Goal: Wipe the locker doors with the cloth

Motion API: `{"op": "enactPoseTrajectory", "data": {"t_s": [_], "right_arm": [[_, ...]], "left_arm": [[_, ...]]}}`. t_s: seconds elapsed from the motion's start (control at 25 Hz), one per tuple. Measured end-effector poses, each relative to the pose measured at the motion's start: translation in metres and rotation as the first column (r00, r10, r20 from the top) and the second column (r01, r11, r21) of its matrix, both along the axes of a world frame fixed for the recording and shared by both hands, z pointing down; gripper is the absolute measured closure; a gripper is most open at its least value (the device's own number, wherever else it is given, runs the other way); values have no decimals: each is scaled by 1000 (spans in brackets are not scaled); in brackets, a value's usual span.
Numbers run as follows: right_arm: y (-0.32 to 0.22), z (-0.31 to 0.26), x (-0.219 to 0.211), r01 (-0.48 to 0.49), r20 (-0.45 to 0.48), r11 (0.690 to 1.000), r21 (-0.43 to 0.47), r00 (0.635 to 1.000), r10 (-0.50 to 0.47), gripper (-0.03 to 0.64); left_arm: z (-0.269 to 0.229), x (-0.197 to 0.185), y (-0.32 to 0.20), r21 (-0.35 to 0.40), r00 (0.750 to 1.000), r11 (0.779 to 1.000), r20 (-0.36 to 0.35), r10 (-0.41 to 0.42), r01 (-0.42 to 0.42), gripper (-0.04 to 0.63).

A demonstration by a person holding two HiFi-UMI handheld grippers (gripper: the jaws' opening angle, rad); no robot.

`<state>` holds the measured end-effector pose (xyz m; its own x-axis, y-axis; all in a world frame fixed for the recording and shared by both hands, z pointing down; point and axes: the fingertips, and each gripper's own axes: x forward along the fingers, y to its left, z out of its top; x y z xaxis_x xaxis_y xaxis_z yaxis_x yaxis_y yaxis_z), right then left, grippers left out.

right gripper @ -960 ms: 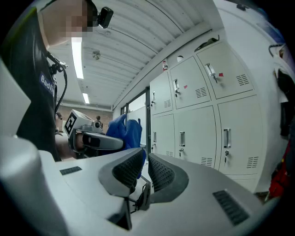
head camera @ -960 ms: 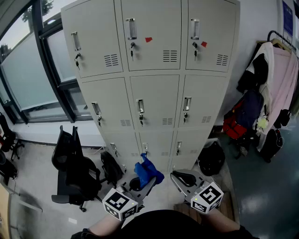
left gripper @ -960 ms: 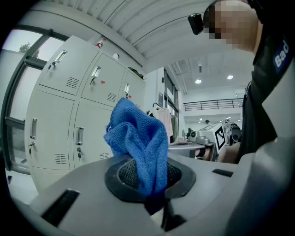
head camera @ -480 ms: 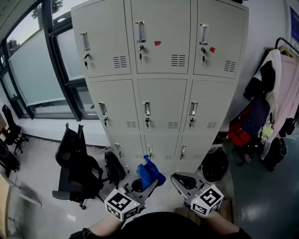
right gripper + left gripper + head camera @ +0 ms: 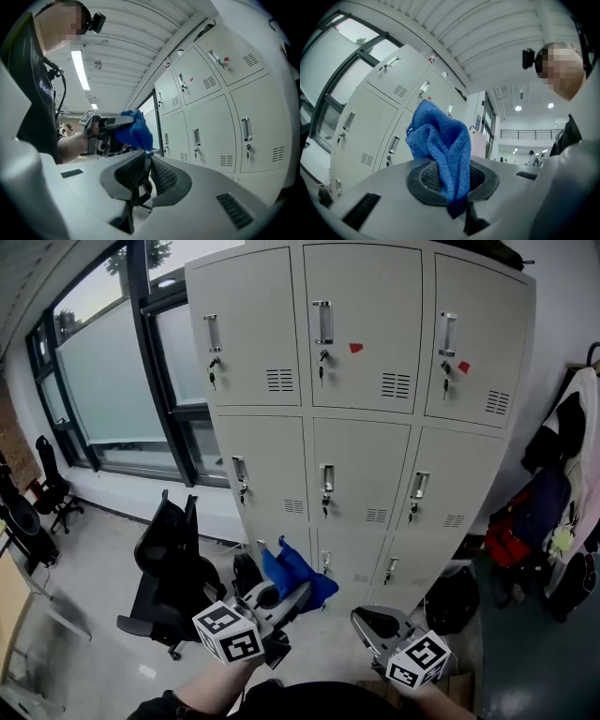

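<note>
A bank of grey-beige lockers (image 5: 361, 418) stands ahead, nine doors with chrome handles and keys. My left gripper (image 5: 292, 592) is shut on a crumpled blue cloth (image 5: 291, 576), held low in front of the bottom row. In the left gripper view the blue cloth (image 5: 440, 145) bulges up from between the pads, with the lockers (image 5: 375, 122) to the left. My right gripper (image 5: 373, 622) hangs low at the right, jaws closed on nothing. The right gripper view shows the right gripper (image 5: 146, 174) with its pads together, the cloth (image 5: 133, 129) and the locker doors (image 5: 220, 112) beyond.
Two black office chairs (image 5: 173, 573) stand left of the lockers, by a tall window (image 5: 108, 381). Coats and bags hang on a rack (image 5: 562, 512) at the right. A black bag (image 5: 450, 601) lies near the lockers' right foot.
The head view has swung left and up, so the lockers sit further right in frame. My left gripper with the cloth has risen slightly and moved left.
</note>
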<state>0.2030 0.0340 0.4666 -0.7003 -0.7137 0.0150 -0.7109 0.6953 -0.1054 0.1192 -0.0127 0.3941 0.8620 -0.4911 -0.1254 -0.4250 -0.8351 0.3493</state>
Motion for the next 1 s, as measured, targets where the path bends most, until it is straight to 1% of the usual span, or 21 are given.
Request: {"op": "enactPoseTrajectory", "data": {"t_s": [0.12, 0.24, 0.4, 0.48, 0.64, 0.84, 0.92, 1.0], "right_arm": [[-18, -1, -15, 10, -8, 1000, 7, 1000, -10, 578], [-44, -4, -34, 7, -24, 1000, 14, 1000, -7, 578], [-85, -5, -68, -9, -40, 1000, -3, 999, 9, 578], [-109, -9, -89, -11, -52, 1000, 1, 999, 11, 577], [-157, -29, -132, -18, -49, 999, 35, 999, 20, 577], [-205, -51, -181, -2, -52, 996, 84, 999, 6, 578], [-217, -56, -198, 14, -49, 996, 87, 999, -9, 578], [-225, -62, -208, 36, -52, 995, 96, 998, -31, 578]], "left_arm": [[-35, -23, -30, -24, 990, 1000, -144, -7, 4, 540], [-59, -41, -62, -18, 972, 1000, -234, 13, -17, 540], [-82, -70, -111, -15, 946, 998, -322, 51, -58, 540], [-99, -86, -138, 3, 929, 997, -362, 72, -75, 540], [-134, -118, -186, 49, 897, 992, -424, 123, -113, 540], [-169, -158, -239, 54, 852, 988, -502, 150, -142, 540], [-186, -170, -256, 59, 826, 987, -540, 160, -152, 540], [-205, -176, -269, 69, 791, 984, -586, 174, -166, 540]]}}
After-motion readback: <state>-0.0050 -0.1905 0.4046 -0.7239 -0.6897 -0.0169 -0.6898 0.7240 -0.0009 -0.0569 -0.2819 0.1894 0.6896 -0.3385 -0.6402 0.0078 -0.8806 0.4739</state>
